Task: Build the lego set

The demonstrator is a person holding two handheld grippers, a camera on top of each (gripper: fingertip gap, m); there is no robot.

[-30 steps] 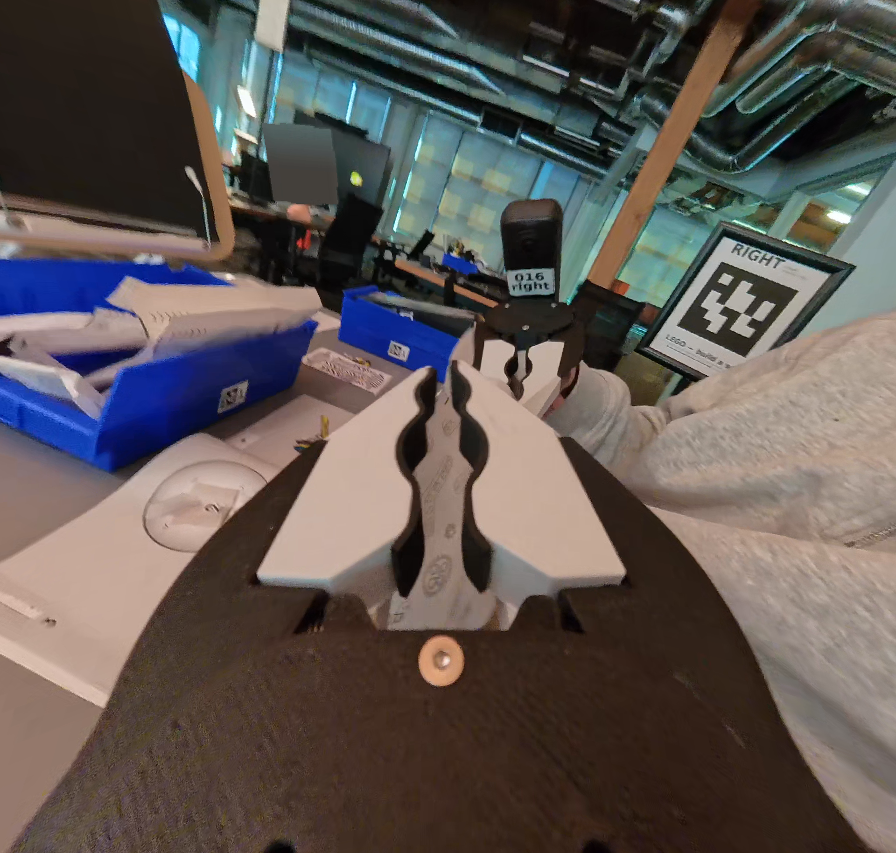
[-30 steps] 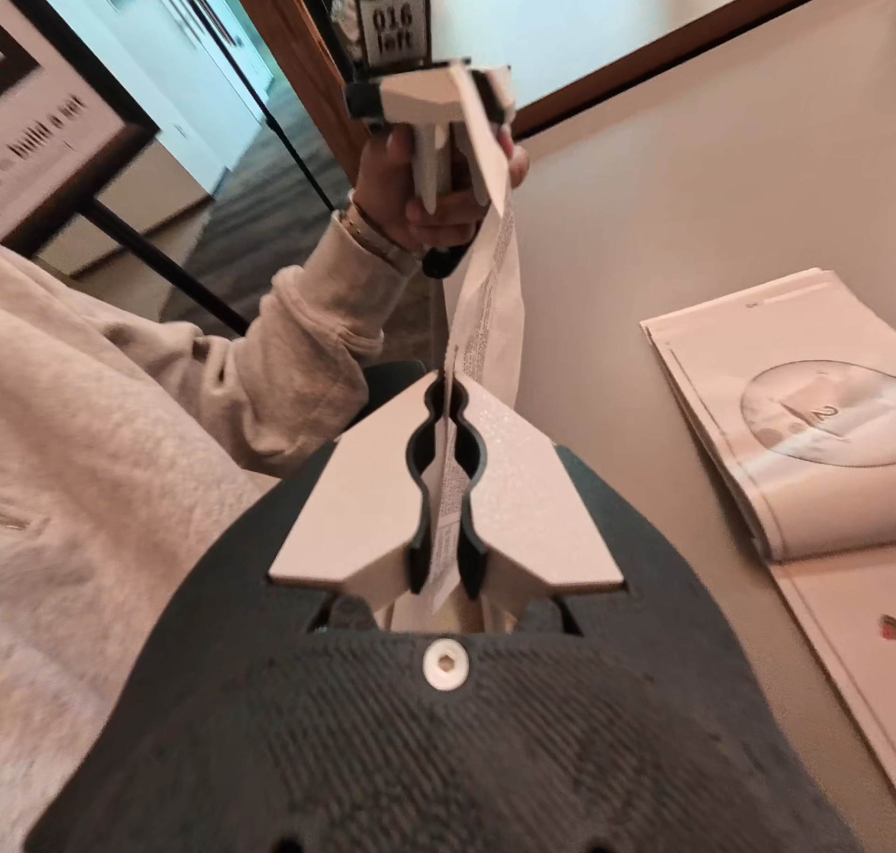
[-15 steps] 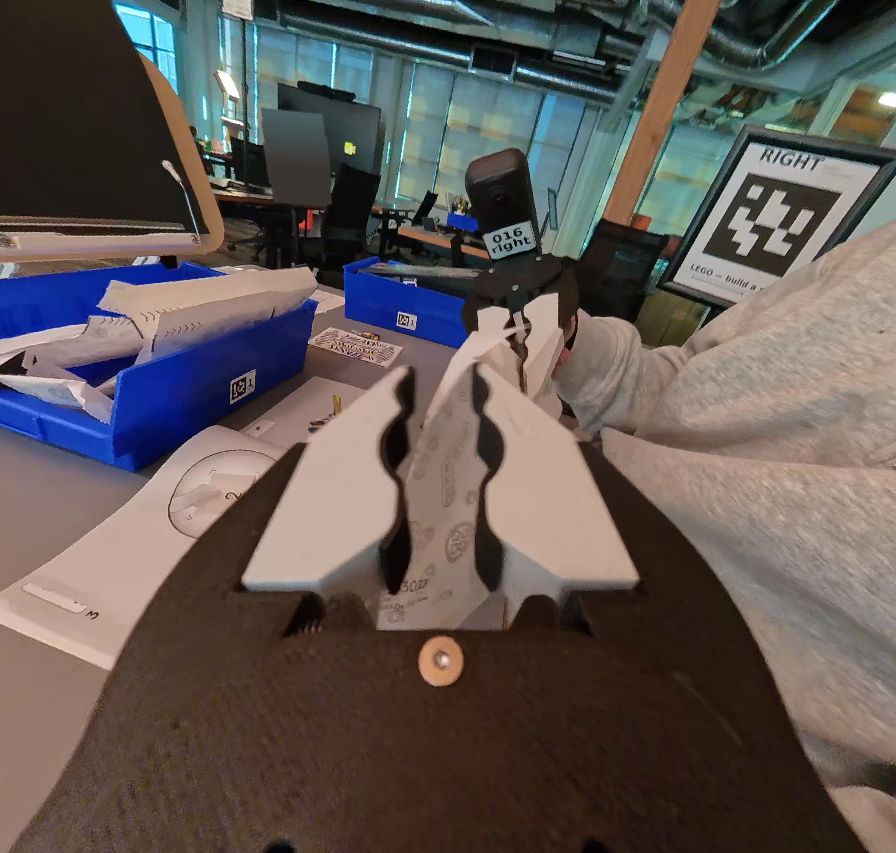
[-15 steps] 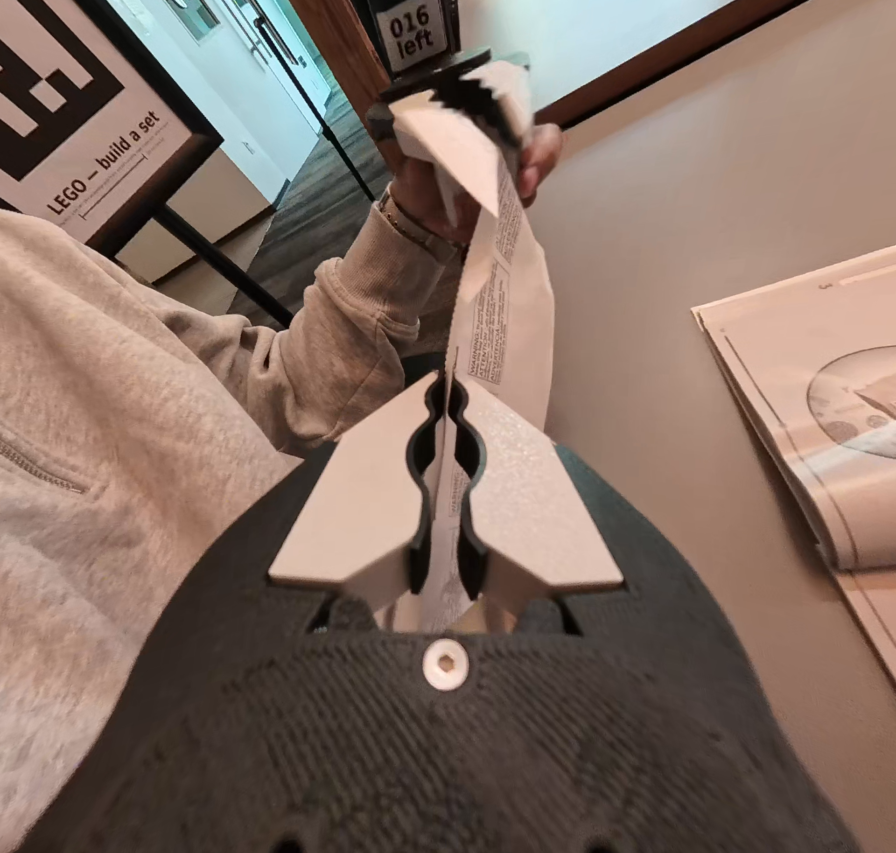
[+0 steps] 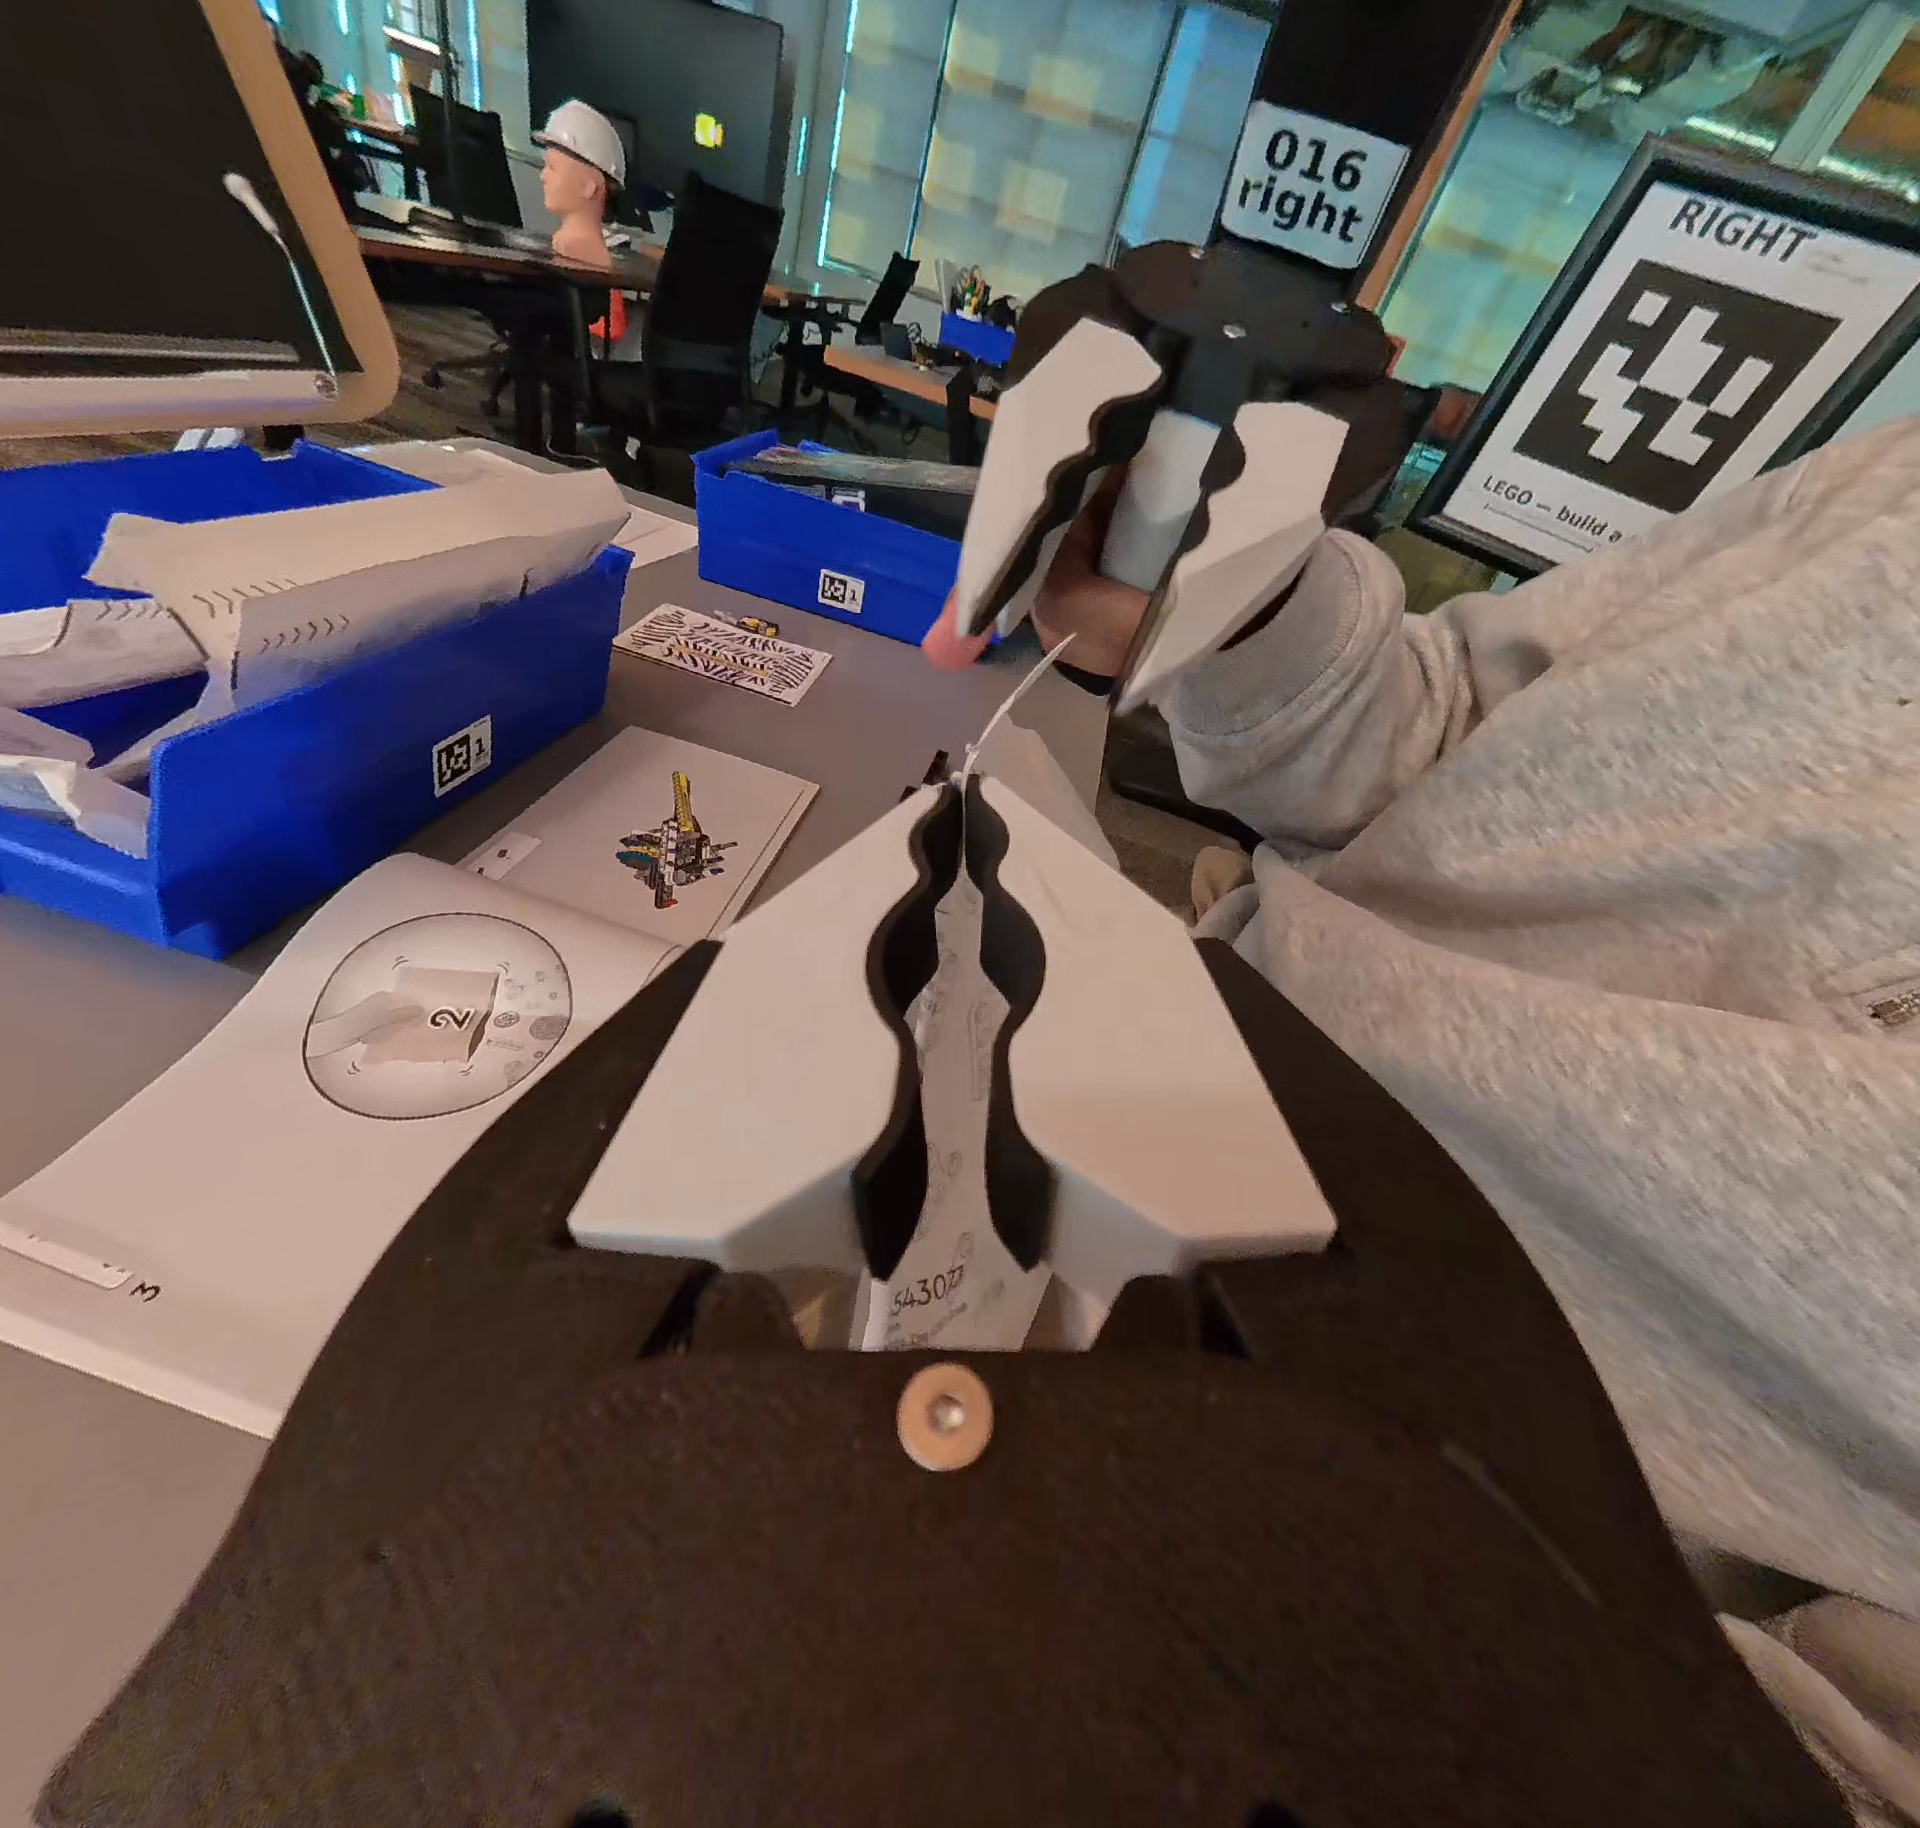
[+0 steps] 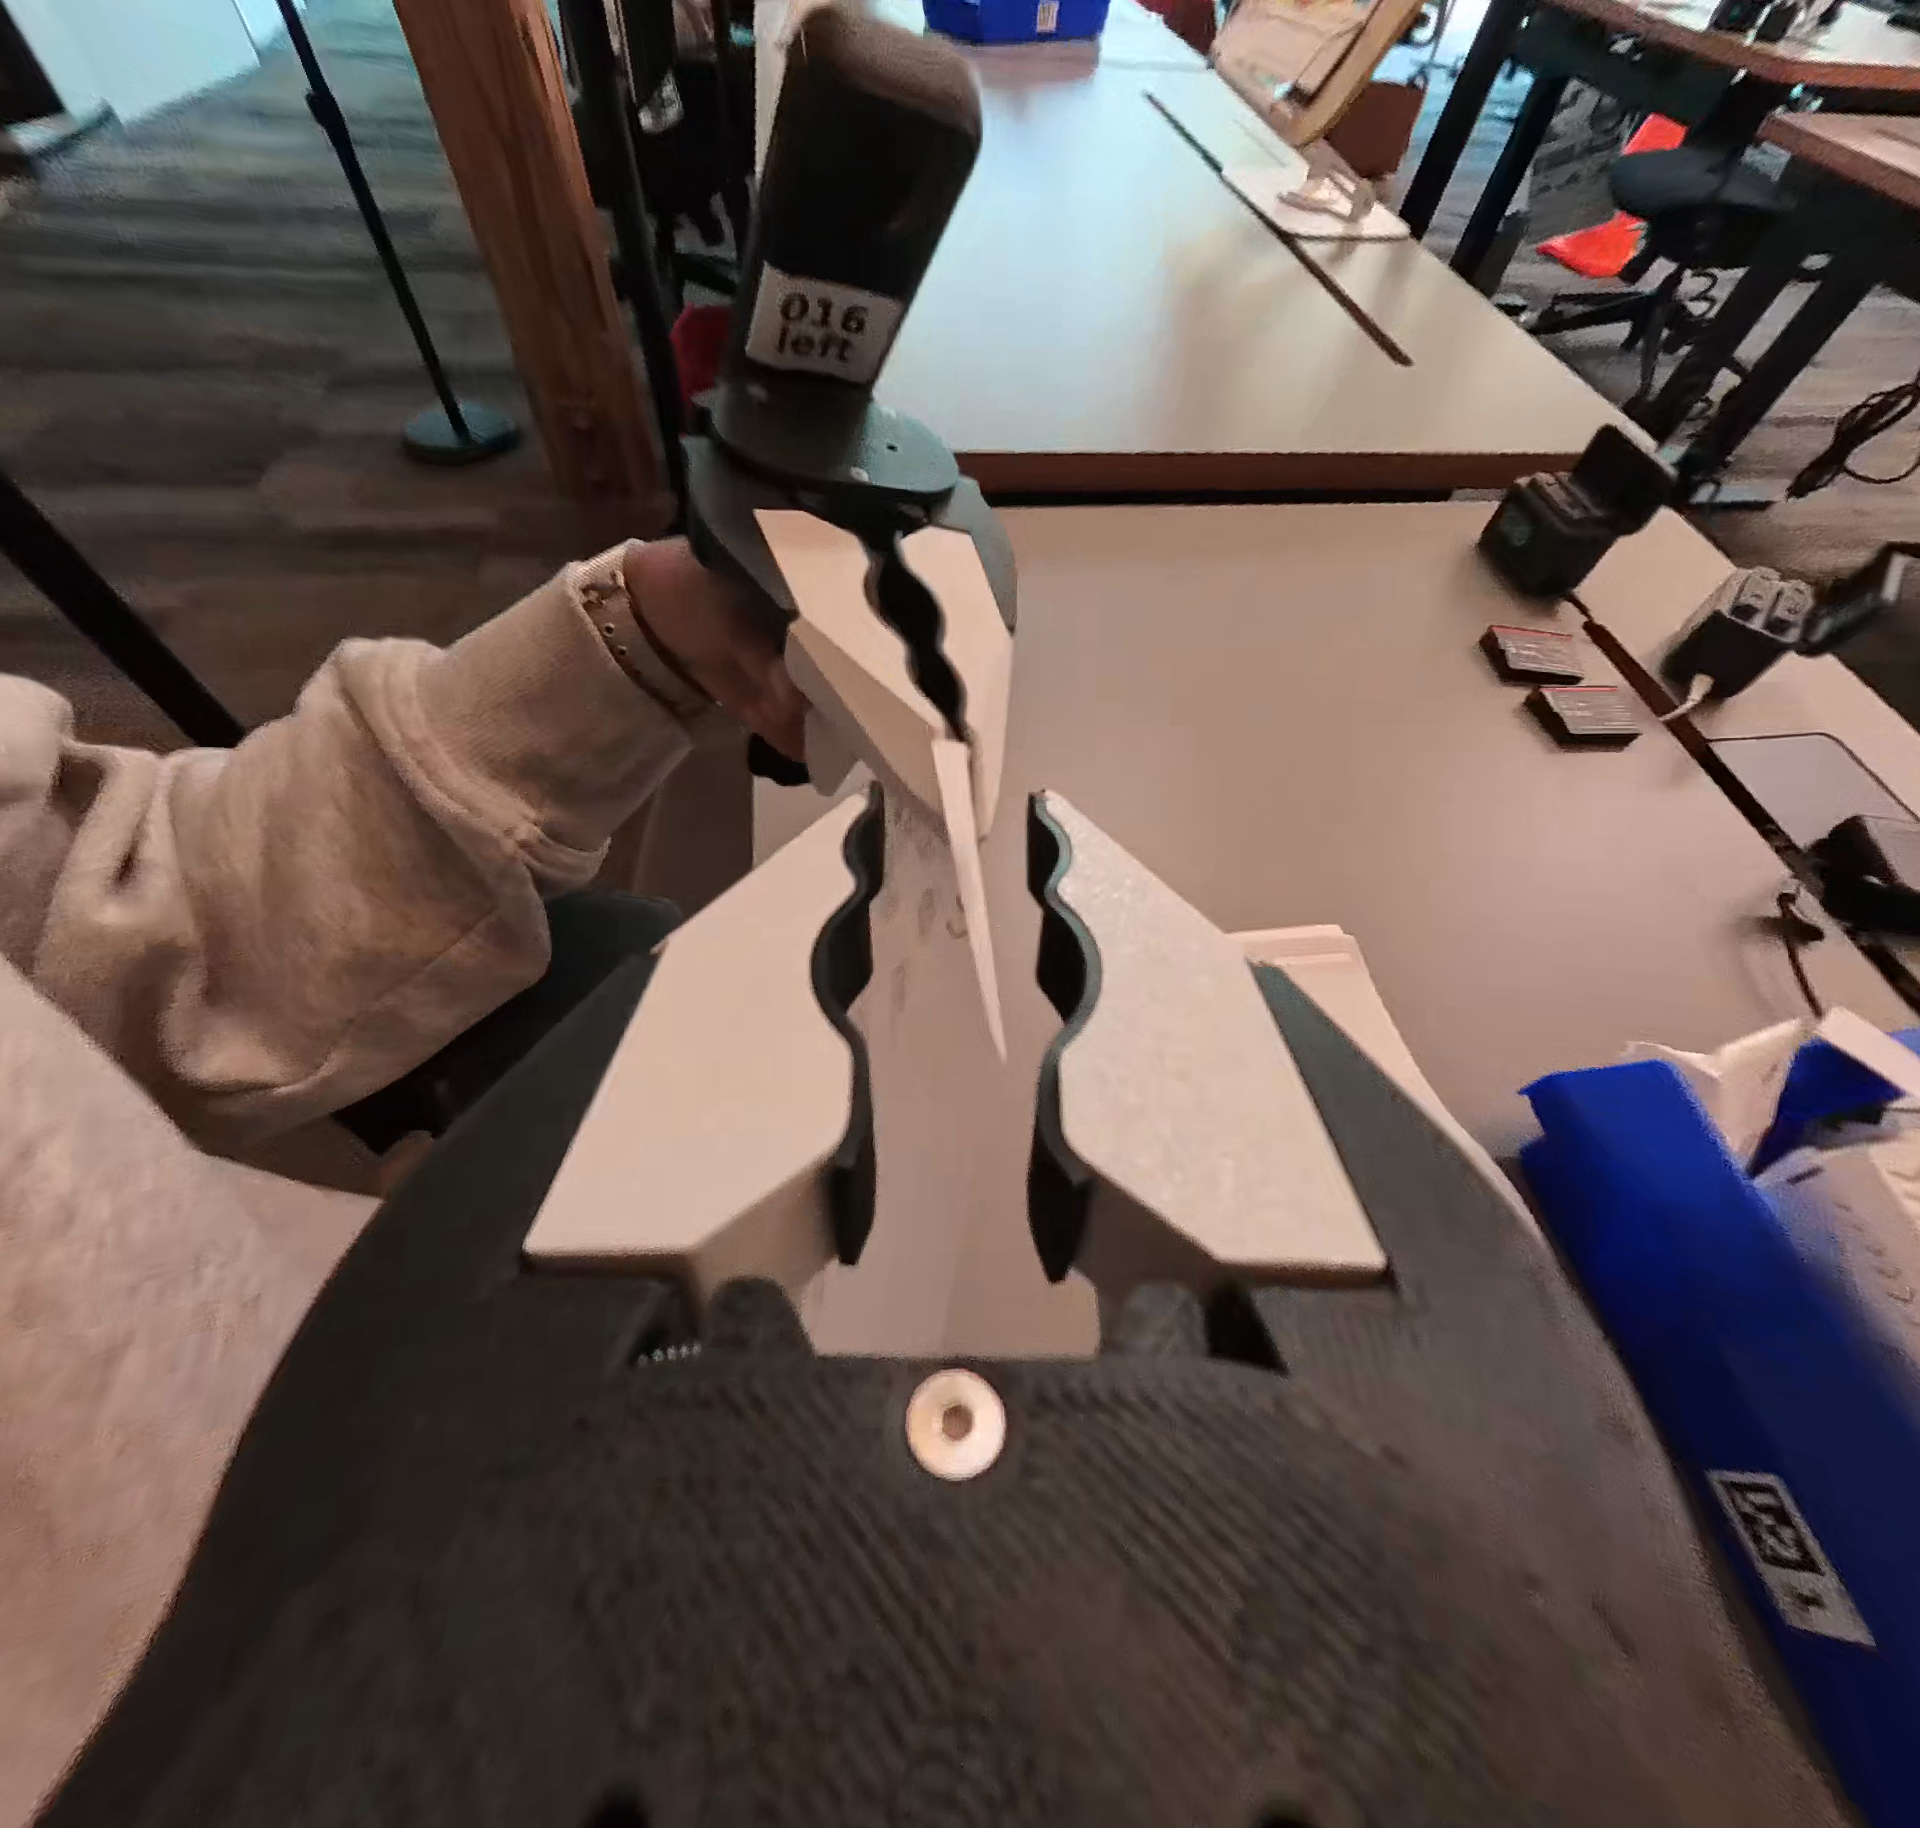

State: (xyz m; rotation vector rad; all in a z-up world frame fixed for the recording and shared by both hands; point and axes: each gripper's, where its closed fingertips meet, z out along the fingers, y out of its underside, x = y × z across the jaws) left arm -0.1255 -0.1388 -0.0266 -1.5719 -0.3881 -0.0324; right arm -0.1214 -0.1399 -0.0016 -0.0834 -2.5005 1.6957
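The left gripper (image 5: 961,791) is pinched tight on a white paper bag (image 5: 940,1290), the kind that lego pieces come in, and the bag sits squeezed flat between its two fingers right up to the tips. I think it holds the bag up off the table so the bag can be torn open and the pieces tipped out. The right gripper (image 6: 951,812) faces it, just beside it, with its fingers spread apart and nothing held. A thin strip of the bag (image 6: 971,905) hangs down in the gap between them, and I cannot tell if it touches either finger. So the bag is in the left one only, and the right one looks ready to grab it. A little farther off, on the grey table (image 5: 62,1040), an open instruction book (image 5: 260,1134) lies flat. Behind it stands a blue bin (image 5: 312,770) stuffed with more paper bags.
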